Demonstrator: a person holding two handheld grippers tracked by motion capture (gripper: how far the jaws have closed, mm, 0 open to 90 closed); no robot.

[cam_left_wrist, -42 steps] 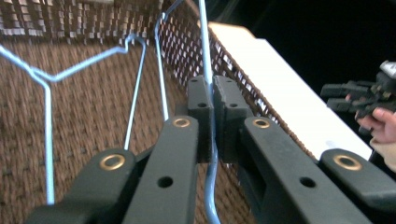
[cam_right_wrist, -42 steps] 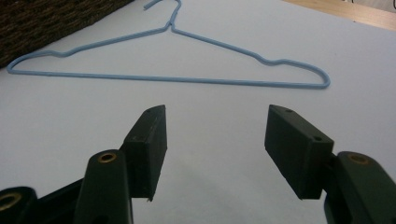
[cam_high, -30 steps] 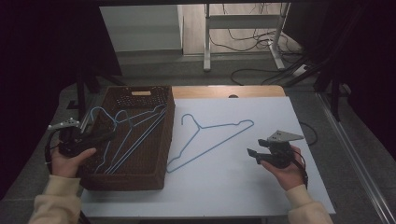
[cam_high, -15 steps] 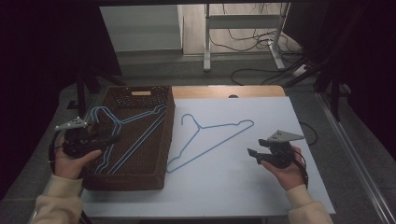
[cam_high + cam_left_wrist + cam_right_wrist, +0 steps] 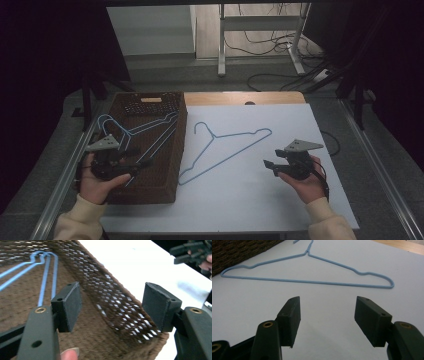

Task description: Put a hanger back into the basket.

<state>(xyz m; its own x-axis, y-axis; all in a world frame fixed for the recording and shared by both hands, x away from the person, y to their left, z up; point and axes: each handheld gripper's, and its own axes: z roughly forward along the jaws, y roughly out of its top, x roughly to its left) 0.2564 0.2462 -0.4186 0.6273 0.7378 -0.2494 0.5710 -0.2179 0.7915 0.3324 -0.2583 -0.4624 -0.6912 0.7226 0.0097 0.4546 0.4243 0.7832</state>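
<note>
Since one second ago, the left gripper (image 5: 134, 163) has lifted a little and moved forward over the near part of the brown woven basket (image 5: 167, 192); the right gripper (image 5: 270, 166) stays at its place above the white sheet (image 5: 250, 200).

Both grippers are released, with the jaws standing wide apart and nothing between them. In the left gripper view the gap between the jaws shows the basket wall (image 5: 117, 305) and its brown floor. In the right gripper view the gap shows bare white sheet (image 5: 327, 322).

Some blue wire hangers (image 5: 150, 131) lie inside the basket; how many they are is hard to tell, because the wires overlap and the left hand (image 5: 96, 182) with its gripper covers their near ends. In the left gripper view the hangers (image 5: 45, 267) are cut off by the frame edge and by the left jaw. One more blue hanger (image 5: 225, 150) lies flat on the sheet, just beside the basket, between the two grippers. In the right gripper view this hanger (image 5: 312, 281) shows almost whole, but its hook is cut at the top edge.

The sheet covers most of the table; a strip of wood (image 5: 240, 97) shows at the far edge. Behind the table the room is dark, with a grey floor, cables (image 5: 280, 75) lying on it, and the legs of a metal stand (image 5: 260, 22). Dark curtains fill both sides.
</note>
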